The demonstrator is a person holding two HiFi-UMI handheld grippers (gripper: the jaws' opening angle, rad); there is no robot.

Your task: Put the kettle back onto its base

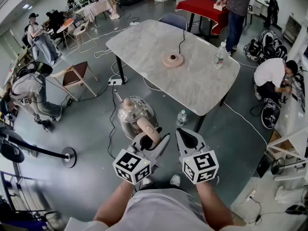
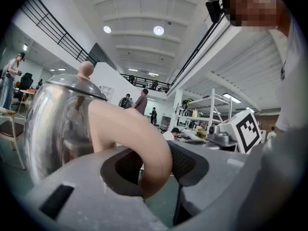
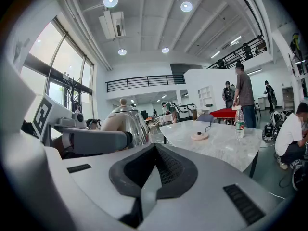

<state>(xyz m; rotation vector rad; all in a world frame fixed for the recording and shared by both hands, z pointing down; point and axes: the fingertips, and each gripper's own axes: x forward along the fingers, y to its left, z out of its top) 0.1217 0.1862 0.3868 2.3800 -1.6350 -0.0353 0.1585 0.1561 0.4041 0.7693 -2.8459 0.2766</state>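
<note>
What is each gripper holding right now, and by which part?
The left gripper holds the steel kettle by its beige handle, which is clamped between the pads. The right gripper is shut and holds nothing.

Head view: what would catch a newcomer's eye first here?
The shiny kettle, held up over the floor by its beige handle in the left claw, short of the table. Next, its round base sits mid-table with a cord running off it. The right claw is shut and empty beside the left.
</note>
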